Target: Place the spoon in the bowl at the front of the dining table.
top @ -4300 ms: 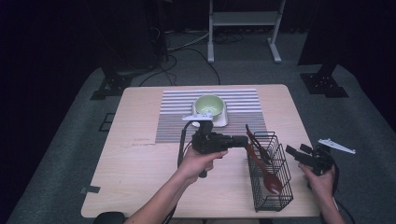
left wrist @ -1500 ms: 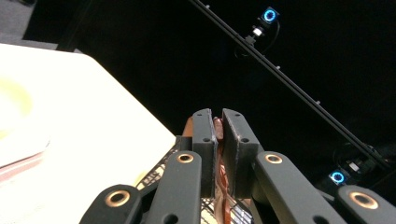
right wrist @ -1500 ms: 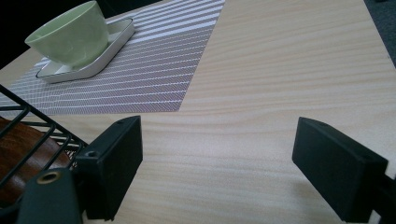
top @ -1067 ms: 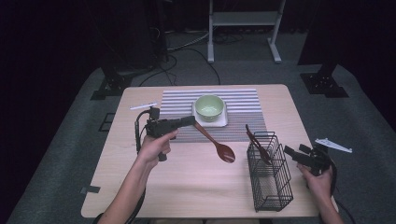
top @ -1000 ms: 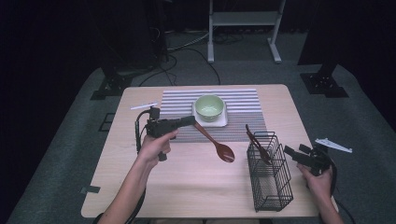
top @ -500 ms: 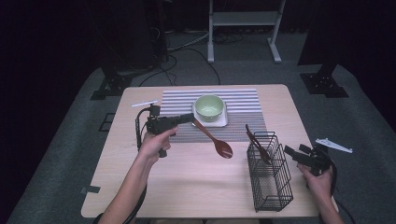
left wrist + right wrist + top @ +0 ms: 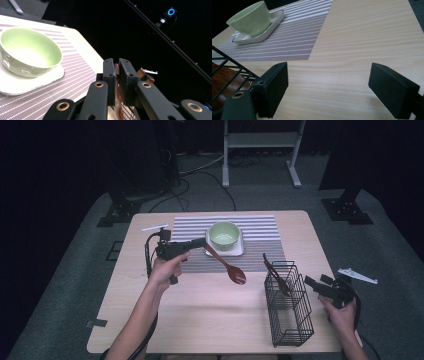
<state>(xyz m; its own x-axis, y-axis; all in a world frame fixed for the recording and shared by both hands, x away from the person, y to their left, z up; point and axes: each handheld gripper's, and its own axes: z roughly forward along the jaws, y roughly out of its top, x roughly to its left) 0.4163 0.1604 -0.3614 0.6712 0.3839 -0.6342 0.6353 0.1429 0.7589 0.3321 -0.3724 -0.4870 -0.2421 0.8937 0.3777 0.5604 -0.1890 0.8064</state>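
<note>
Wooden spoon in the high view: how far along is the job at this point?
Done: the wooden spoon is out of the black wire basket, clamped by its handle in the left hand-held gripper. In hand: it hangs over the striped placemat beside the green bowl. Left: setting it down; another wooden utensil stands in the basket. The right hand-held gripper is open.

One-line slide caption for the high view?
Left gripper holds a wooden spoon over the striped placemat beside the green bowl.
</note>
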